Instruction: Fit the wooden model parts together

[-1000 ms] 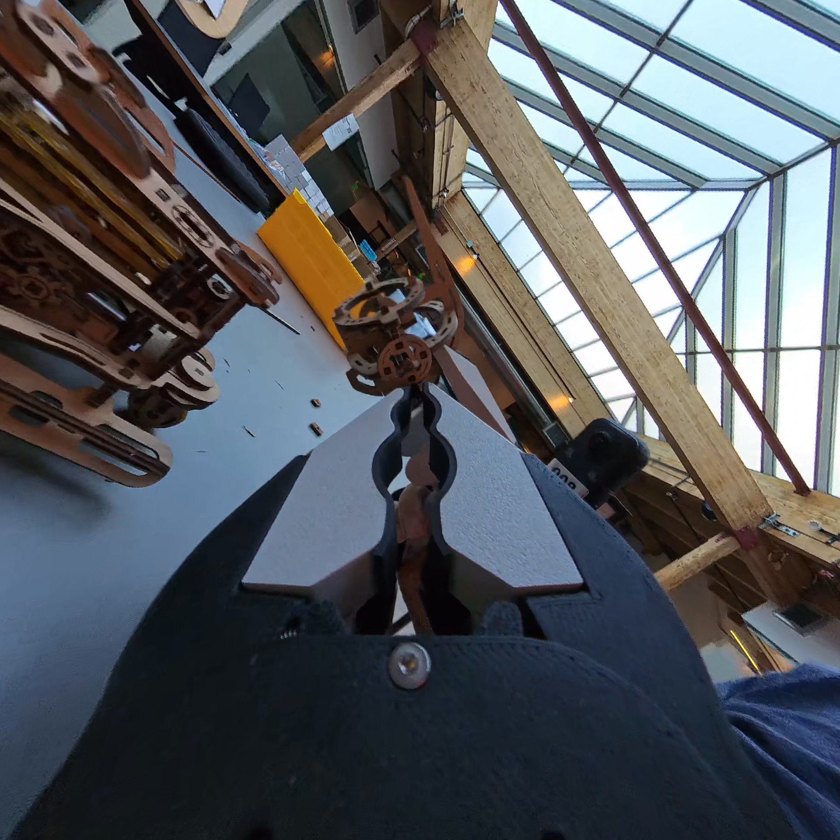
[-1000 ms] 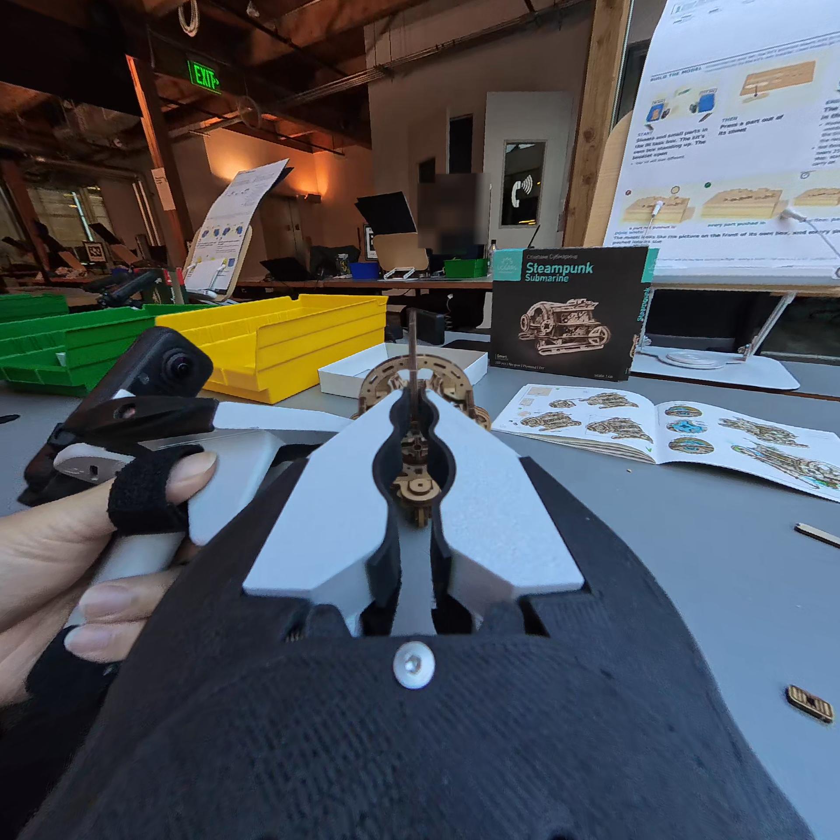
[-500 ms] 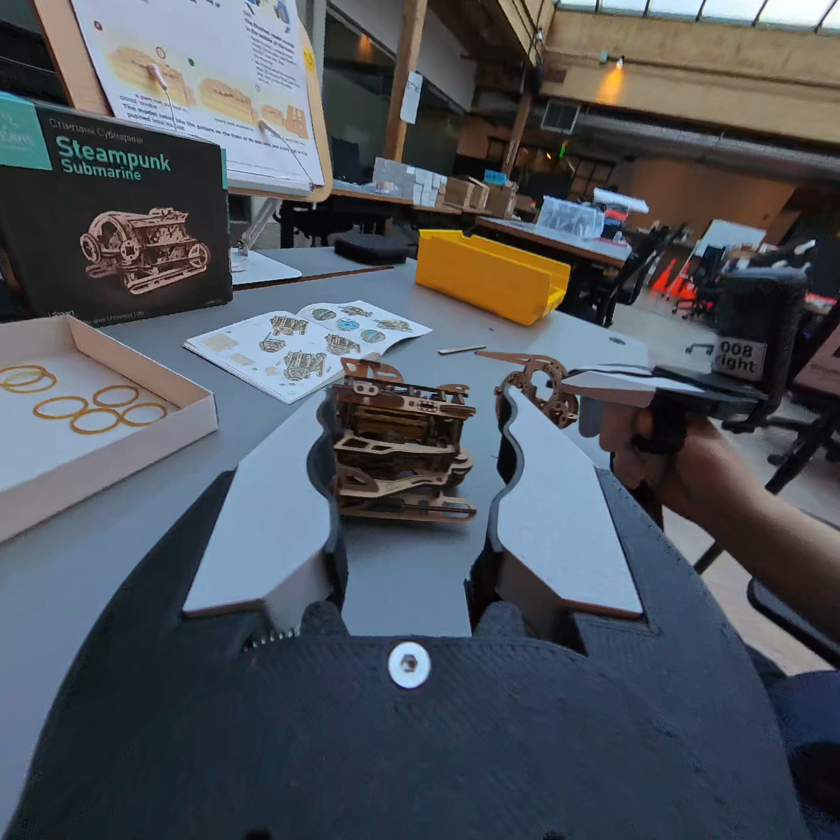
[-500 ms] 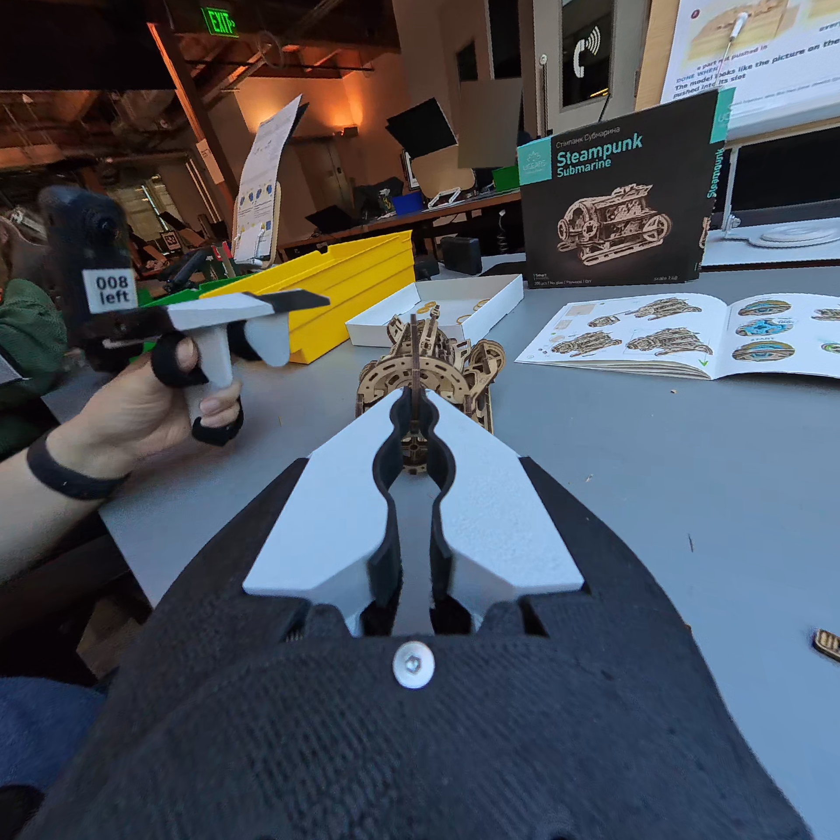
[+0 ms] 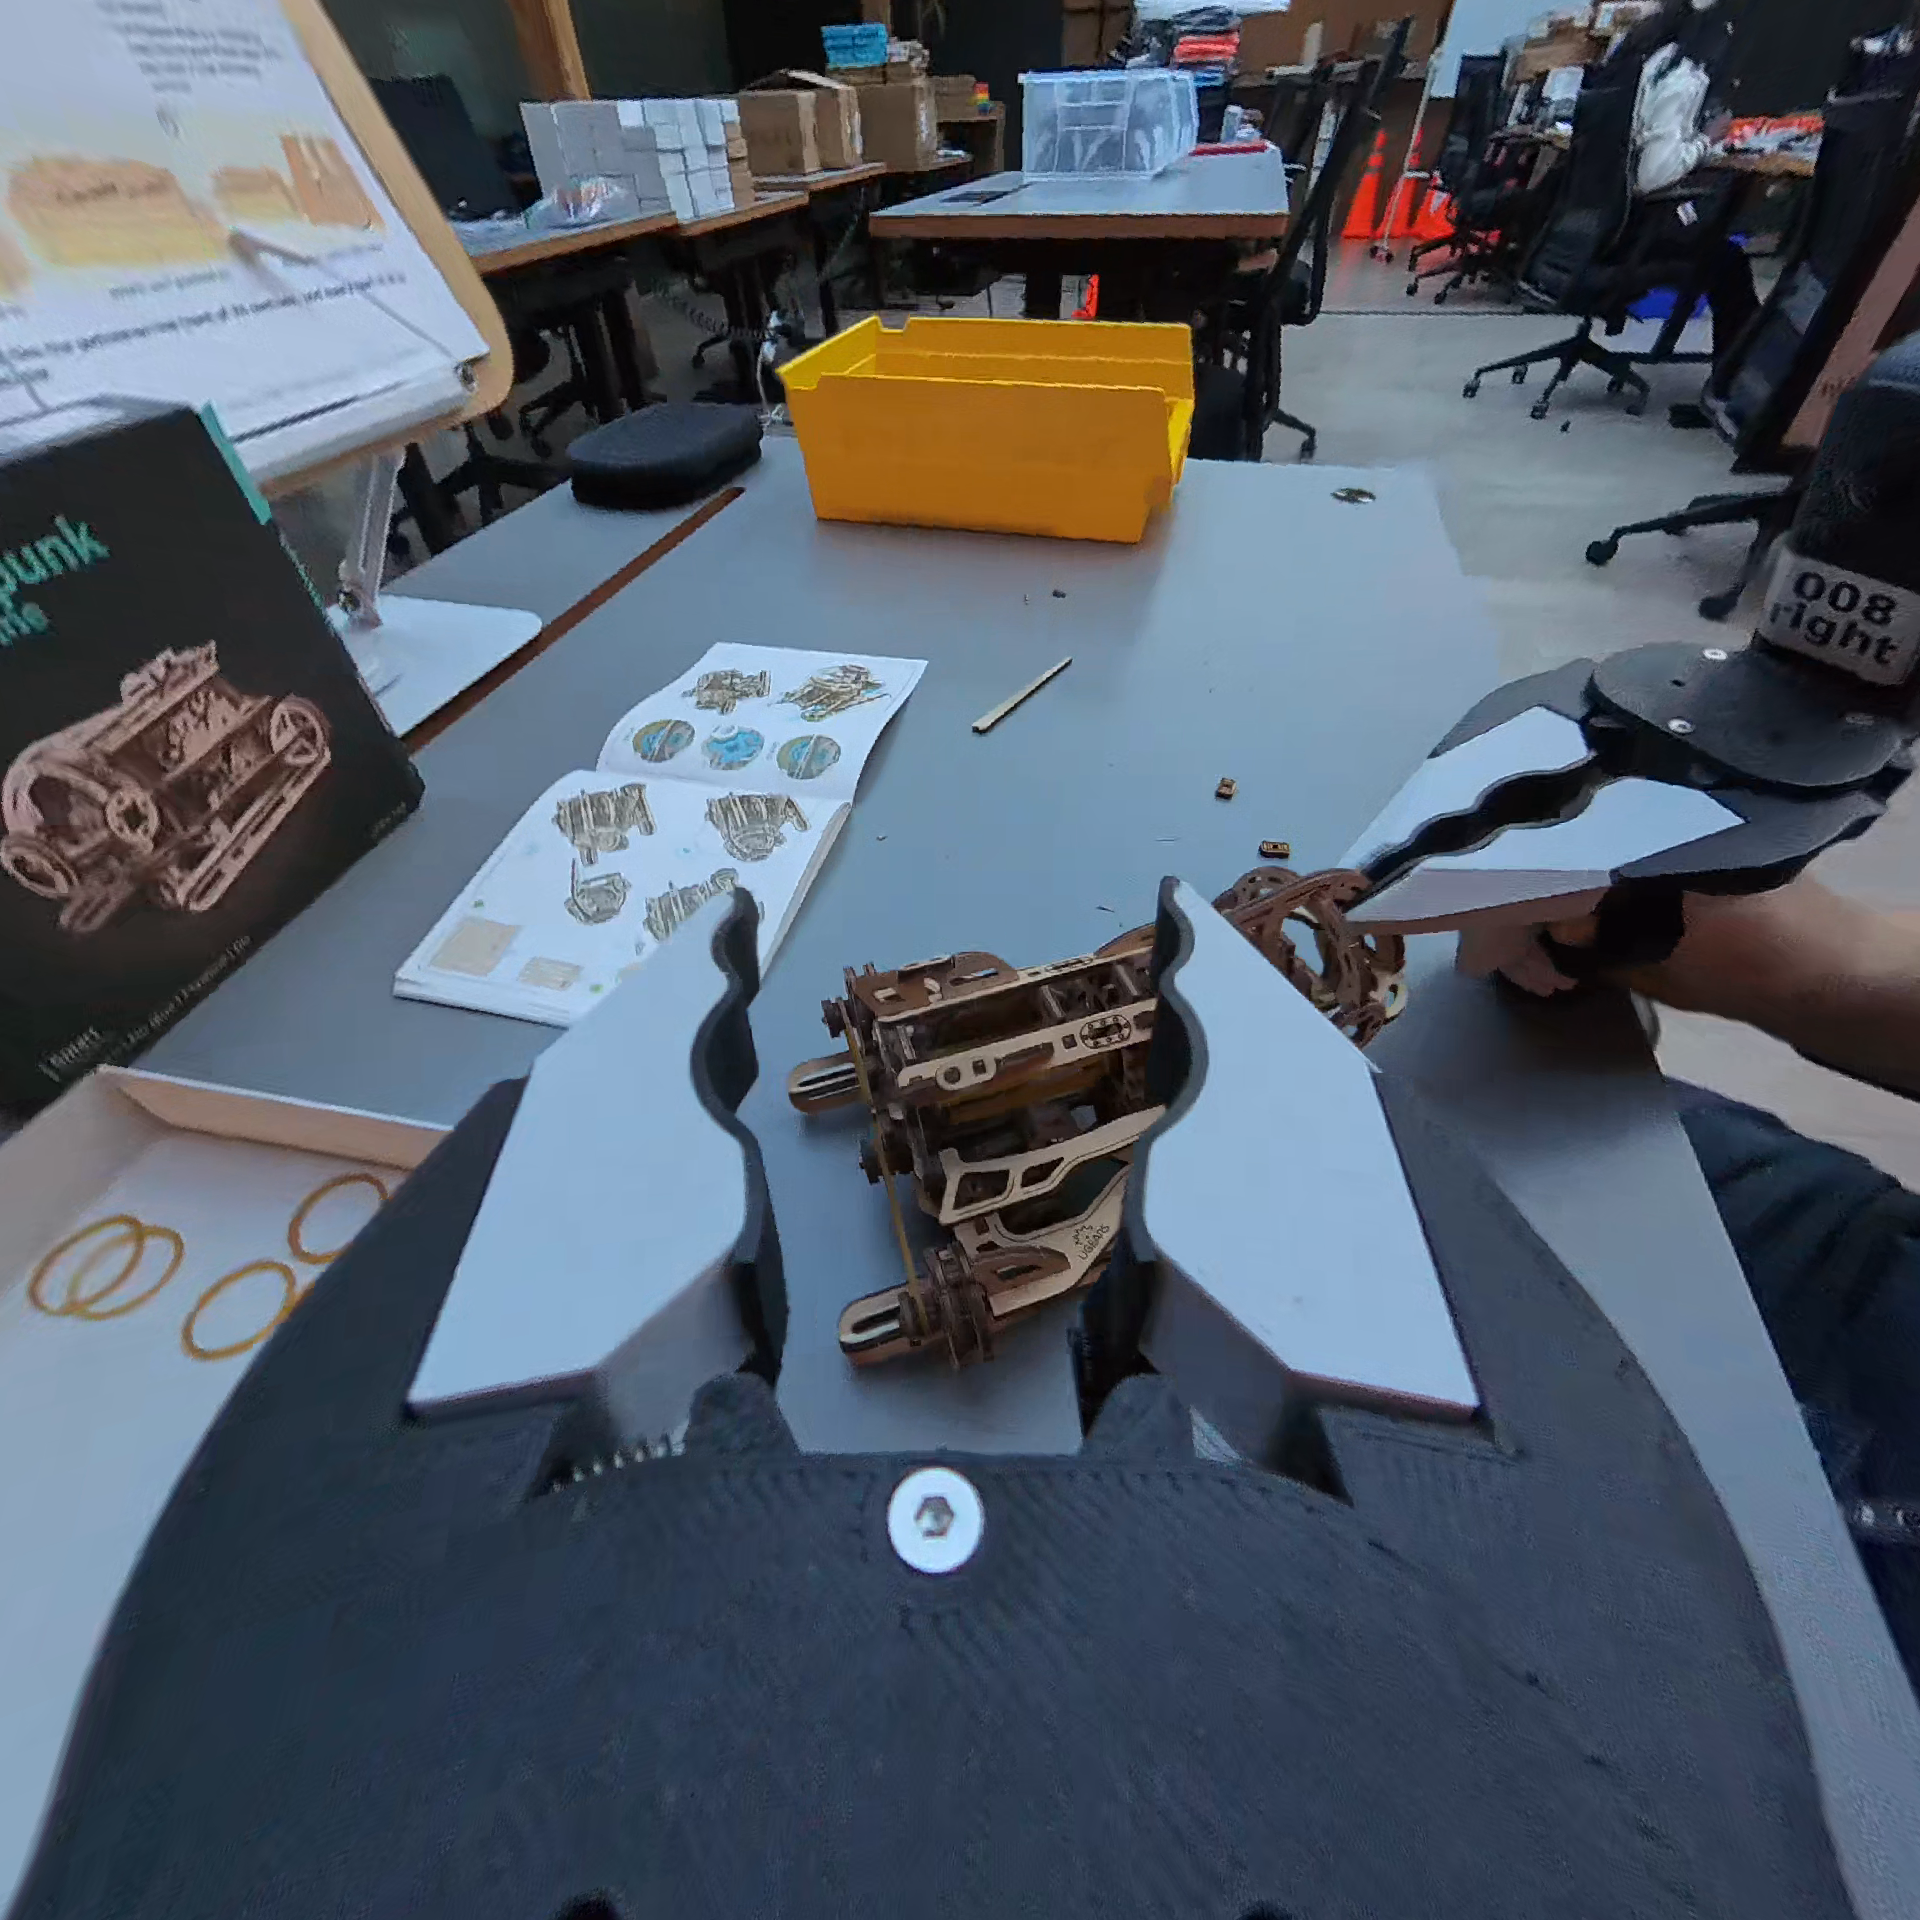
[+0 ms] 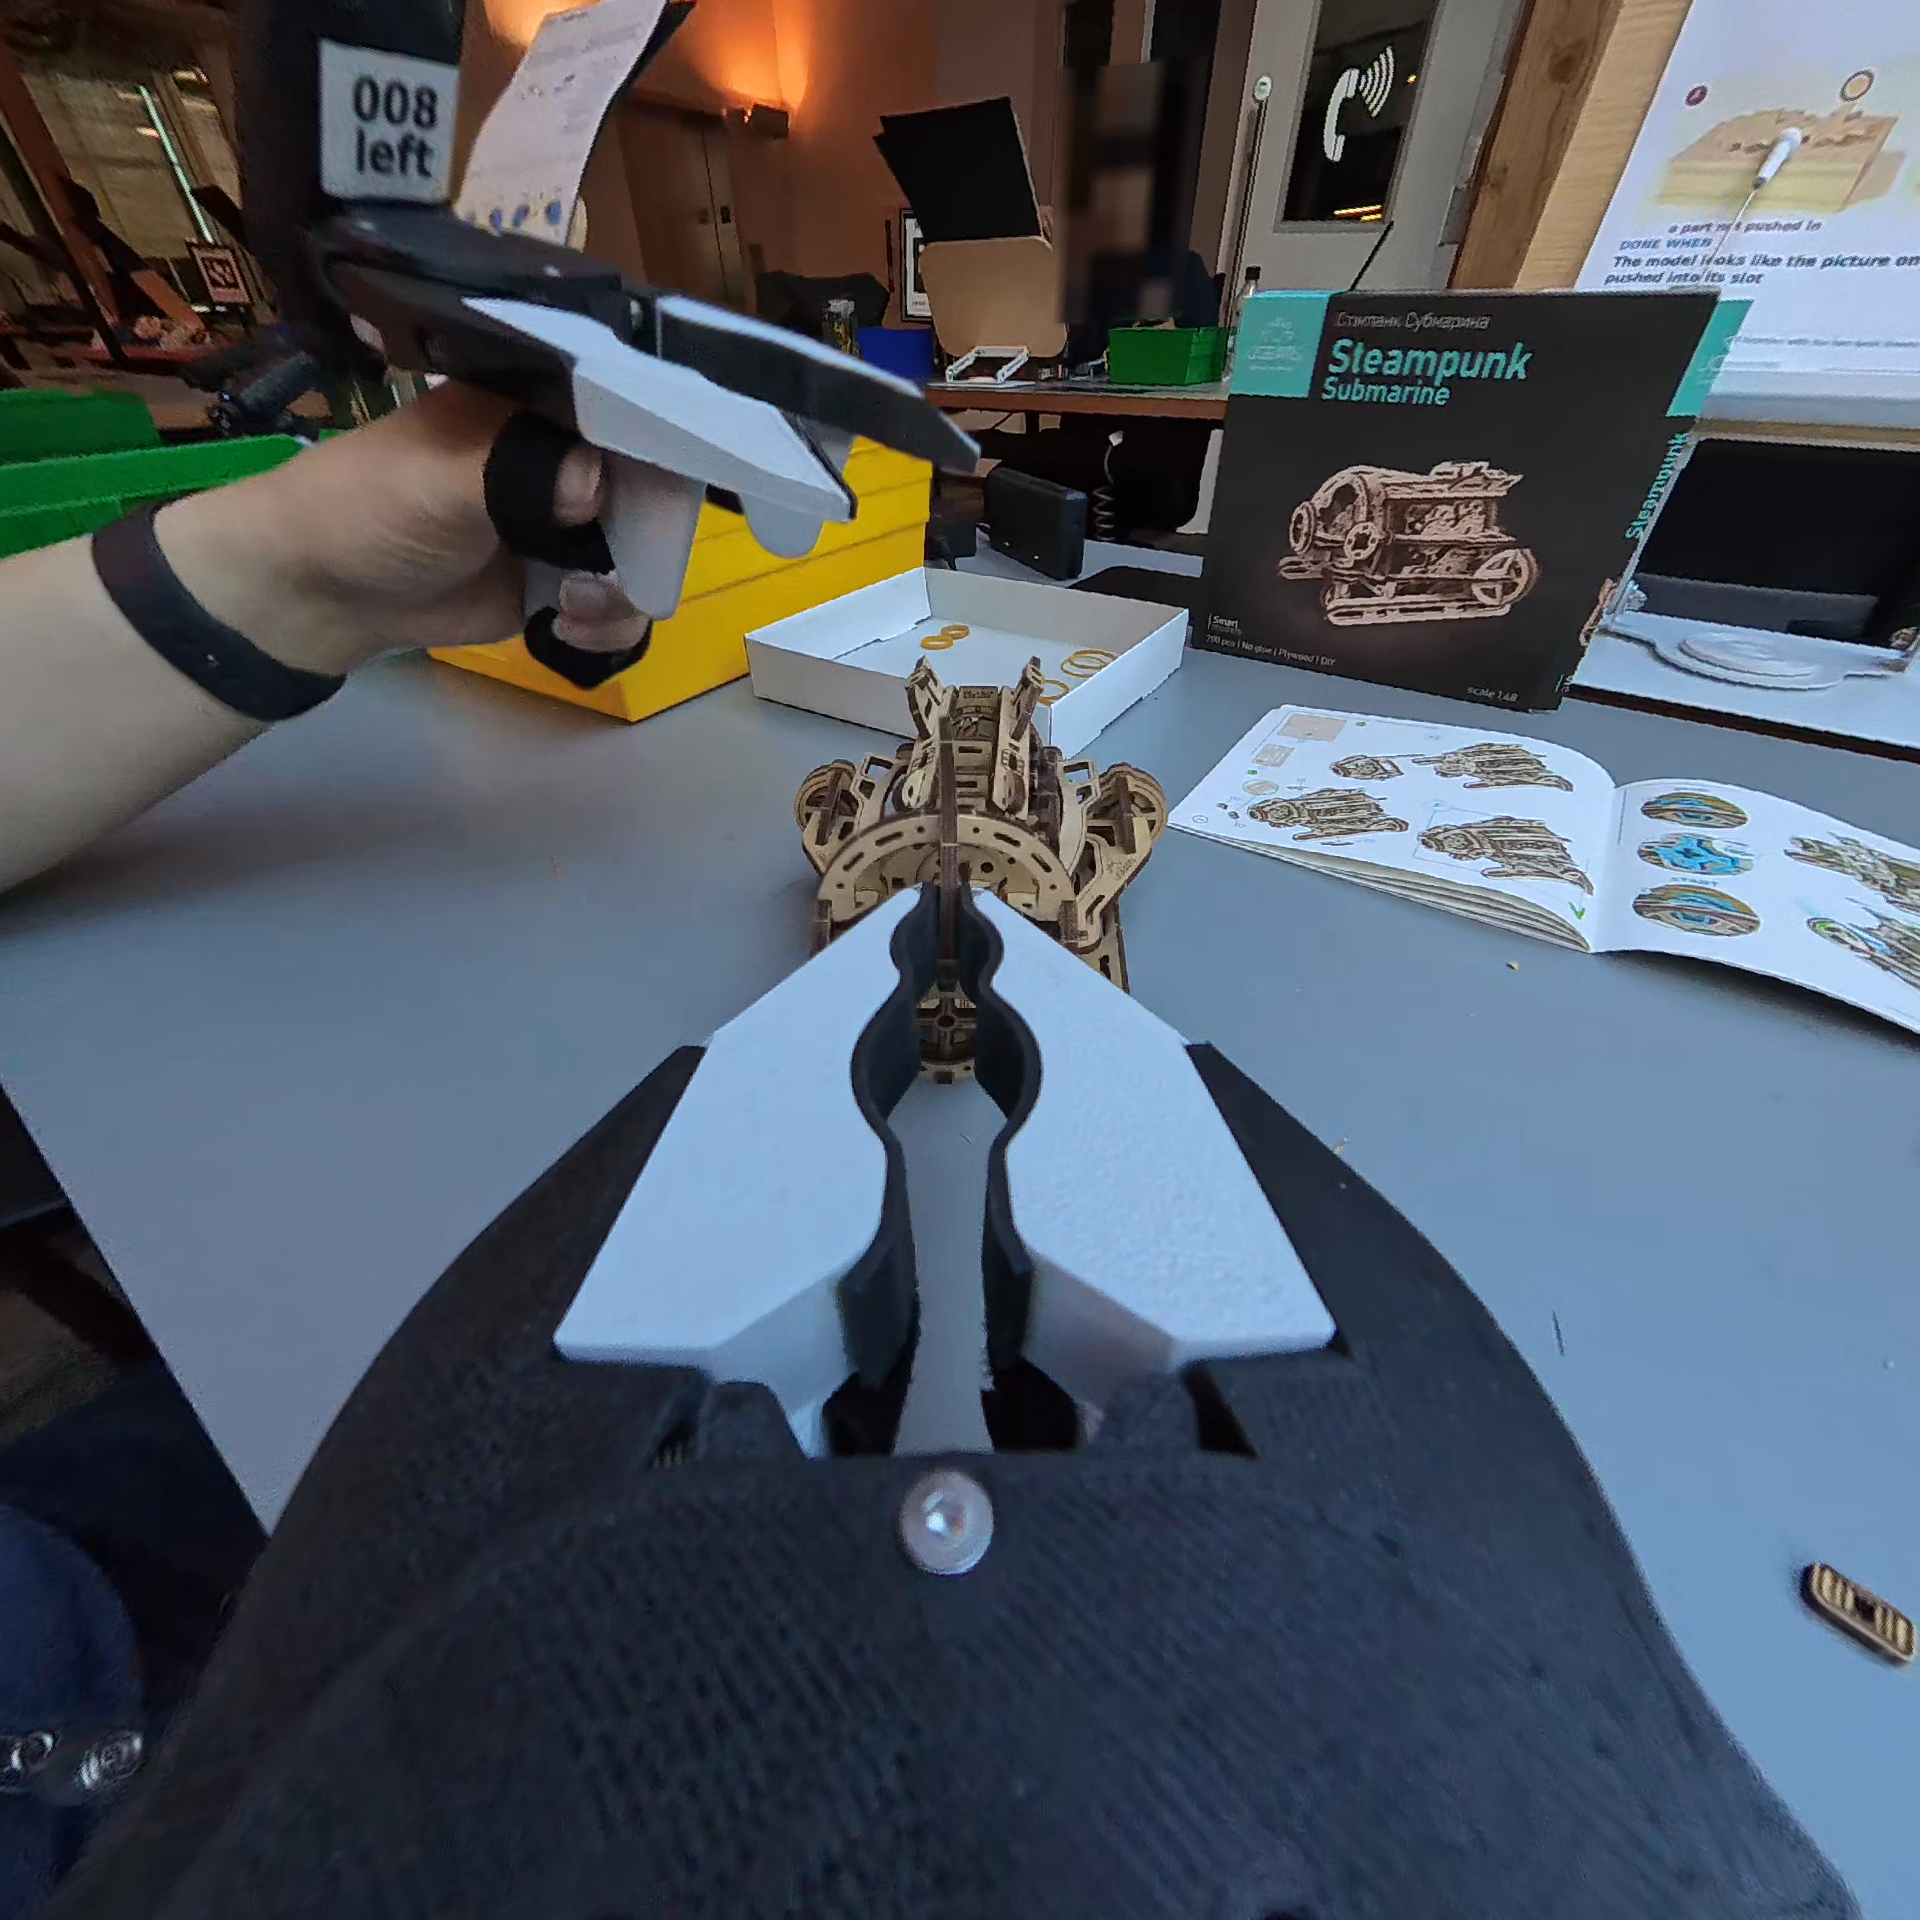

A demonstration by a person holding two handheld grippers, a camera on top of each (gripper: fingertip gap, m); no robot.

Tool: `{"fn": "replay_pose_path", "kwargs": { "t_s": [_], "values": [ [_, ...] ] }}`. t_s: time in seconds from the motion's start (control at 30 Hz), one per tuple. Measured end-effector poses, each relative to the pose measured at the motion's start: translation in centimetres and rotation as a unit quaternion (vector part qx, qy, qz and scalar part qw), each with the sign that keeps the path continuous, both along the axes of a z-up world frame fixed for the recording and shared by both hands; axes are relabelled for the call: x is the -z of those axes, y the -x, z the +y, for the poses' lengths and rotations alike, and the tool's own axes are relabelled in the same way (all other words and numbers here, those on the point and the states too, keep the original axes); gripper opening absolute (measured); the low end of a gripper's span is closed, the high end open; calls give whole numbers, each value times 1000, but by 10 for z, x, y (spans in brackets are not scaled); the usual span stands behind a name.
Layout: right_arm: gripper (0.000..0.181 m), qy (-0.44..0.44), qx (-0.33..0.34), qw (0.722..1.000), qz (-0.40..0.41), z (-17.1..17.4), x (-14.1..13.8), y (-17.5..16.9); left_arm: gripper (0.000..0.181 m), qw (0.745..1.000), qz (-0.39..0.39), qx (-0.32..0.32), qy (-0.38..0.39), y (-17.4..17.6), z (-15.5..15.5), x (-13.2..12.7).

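Observation:
The wooden model body (image 5: 987, 1122) lies on the grey table (image 5: 1195, 675), between and below the fingers of my open, empty left gripper (image 5: 956, 904). My right gripper (image 6: 945, 899) is shut on the thin fin of a round wooden ring part (image 6: 940, 862) and holds it against the near end of the model body (image 6: 977, 748). In the left wrist view the ring part (image 5: 1309, 945) sits at the model's right end, pinched by the right gripper (image 5: 1371, 883). The left gripper (image 6: 904, 447) hovers above and to the left of the model.
An open instruction booklet (image 5: 665, 821), a dark product box (image 5: 166, 748), a white tray (image 6: 831, 649) of rubber bands and a yellow bin (image 5: 987, 426) stand around the model. A wooden stick (image 5: 1023, 694) and small wooden bits (image 6: 1860, 1626) lie on the table.
My left gripper let go of the ring part, opened and swung down to face the model. My right gripper carried the ring part down to the model's end.

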State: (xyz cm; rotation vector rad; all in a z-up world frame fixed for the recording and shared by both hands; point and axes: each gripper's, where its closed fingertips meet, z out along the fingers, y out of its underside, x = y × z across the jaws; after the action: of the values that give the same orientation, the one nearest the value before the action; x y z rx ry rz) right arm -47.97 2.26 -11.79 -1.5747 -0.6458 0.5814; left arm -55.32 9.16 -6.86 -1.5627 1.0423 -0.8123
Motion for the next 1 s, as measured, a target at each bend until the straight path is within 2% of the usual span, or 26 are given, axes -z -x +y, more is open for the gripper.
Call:
{"fn": "replay_pose_path", "kwargs": {
  "t_s": [0.03,0.17,0.23,0.3,0.37,0.57,0.77,1.0],
  "values": [
    [0,0,-1,1000,-6,1,1,1,75,1000,12,15,-15,-3,-2,-3],
    [1,11,7,1000,-22,7,6,3,83,994,65,87,-6,-15,-9,-6],
    [1,9,10,1000,-25,7,6,4,84,995,73,75,-5,-16,0,-9],
    [1,9,10,999,-29,8,7,4,84,995,48,82,19,-18,1,-11],
    [1,12,13,999,-30,9,8,4,85,993,47,91,51,-16,1,-2],
    [1,16,9,999,-29,10,9,5,84,989,87,96,72,-3,12,27],
    [1,3,13,999,-45,12,9,8,87,980,46,104,166,-4,14,35],
    [1,5,8,999,-42,14,9,10,87,979,75,103,158,-2,10,44]
  ]
}}
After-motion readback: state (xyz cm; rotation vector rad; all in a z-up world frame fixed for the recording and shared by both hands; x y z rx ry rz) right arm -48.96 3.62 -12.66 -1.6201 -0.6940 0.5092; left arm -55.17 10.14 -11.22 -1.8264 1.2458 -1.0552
